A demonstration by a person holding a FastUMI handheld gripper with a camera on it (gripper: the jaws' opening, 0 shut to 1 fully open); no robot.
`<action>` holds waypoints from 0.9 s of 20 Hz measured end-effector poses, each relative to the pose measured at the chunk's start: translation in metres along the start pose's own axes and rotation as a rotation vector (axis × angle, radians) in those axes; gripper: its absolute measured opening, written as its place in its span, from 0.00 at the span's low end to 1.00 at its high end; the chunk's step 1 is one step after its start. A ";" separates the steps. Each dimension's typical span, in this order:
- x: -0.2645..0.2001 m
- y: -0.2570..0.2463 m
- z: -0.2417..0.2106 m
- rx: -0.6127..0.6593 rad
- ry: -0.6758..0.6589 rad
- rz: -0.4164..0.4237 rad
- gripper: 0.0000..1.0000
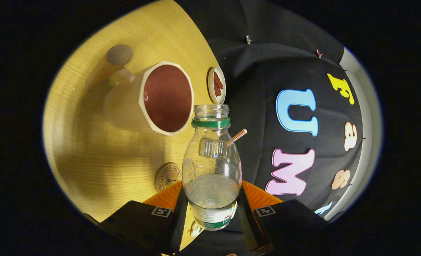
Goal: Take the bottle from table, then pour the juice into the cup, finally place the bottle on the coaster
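Gripper (212, 209): fingers clamped on bottle (212, 167), uncapped, some liquid left.
Pose: rolled over; table (100, 167) stands at 9 o'clock.
Coaster (167, 176): just beside fingers, 10 o'clock.
Cup (157, 101): beyond, 11 o'clock, filled.
Risk: tilted open neck could spill before set-down; off-centre placement could tip the bottle.

The gripper (212, 209) is clamped on the bottle (211, 167), both fingers pressing its sides. Just ahead of the bottle's mouth, the cup (160, 101) blocks the way. The coaster (167, 176) lies beside the fingers with bare table (100, 160) around it. A small dish (217, 85) sits at the table's edge, and a knob (119, 54) stands beyond the cup.
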State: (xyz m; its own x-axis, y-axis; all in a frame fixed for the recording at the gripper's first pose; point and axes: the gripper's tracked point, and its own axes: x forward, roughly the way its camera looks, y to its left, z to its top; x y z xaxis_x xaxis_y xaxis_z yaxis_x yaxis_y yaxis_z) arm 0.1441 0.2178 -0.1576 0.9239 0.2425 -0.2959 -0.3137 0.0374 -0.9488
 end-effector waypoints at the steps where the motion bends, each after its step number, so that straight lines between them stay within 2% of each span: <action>1: 0.001 0.000 0.000 -0.011 0.000 0.003 0.70; 18: 0.014 -0.003 0.001 -0.160 -0.025 0.018 0.70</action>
State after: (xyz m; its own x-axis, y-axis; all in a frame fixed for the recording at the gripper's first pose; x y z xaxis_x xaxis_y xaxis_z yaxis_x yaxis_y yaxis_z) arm 0.1581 0.2224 -0.1591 0.9119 0.2662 -0.3125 -0.2898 -0.1218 -0.9493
